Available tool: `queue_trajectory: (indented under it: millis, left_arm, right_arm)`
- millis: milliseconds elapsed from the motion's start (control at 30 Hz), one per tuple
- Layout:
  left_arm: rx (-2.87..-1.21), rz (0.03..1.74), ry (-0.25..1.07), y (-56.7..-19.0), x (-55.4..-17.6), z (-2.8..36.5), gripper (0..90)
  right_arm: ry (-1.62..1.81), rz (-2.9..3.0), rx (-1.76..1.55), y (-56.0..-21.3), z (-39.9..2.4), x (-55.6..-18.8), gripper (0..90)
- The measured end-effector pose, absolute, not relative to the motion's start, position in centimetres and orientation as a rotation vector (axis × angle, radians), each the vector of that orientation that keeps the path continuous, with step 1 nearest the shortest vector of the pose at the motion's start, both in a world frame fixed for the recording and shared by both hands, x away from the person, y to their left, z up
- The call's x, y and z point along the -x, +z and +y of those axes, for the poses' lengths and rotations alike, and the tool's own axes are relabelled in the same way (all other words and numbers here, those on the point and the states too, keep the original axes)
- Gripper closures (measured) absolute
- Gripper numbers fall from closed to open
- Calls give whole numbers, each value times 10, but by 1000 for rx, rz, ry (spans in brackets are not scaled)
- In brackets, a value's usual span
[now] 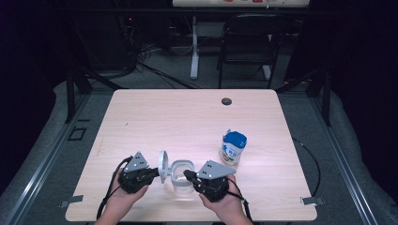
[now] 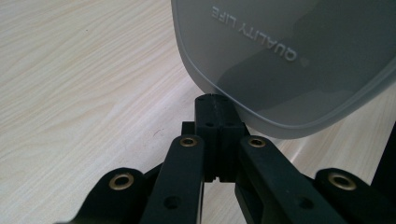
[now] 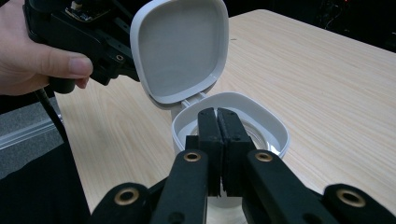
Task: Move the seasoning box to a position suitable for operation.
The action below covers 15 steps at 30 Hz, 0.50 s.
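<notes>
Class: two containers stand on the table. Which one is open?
The white square plastic container with its hinged lid up; the blue-capped bottle stays capped.

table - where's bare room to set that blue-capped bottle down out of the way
The far half of the table, between the cable hole and the left edge, is bare wood. So is the near right corner beside the bottle. The near middle is crowded: open-lidded container, left gripper, right gripper.

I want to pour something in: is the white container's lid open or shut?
Open: the lid stands up on its hinge, clear of the white container.
</notes>
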<state>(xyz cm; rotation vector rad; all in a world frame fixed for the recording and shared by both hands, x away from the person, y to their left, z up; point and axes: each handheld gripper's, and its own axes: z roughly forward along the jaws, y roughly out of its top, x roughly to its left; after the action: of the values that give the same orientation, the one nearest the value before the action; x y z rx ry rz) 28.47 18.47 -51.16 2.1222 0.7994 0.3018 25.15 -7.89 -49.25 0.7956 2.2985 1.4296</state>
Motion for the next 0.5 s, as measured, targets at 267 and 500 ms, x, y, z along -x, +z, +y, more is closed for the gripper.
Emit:
queue_trajectory:
  millis: [267, 500]
  left_arm:
    - [-2113, 805, 313, -510, -284, 188, 889]
    - [-2098, 836, 322, -512, -285, 196, 805]
  right_arm:
    - [1427, 2297, -795, -492, -79, -252, 887]
    - [1410, 2296, -798, -493, -81, -252, 867]
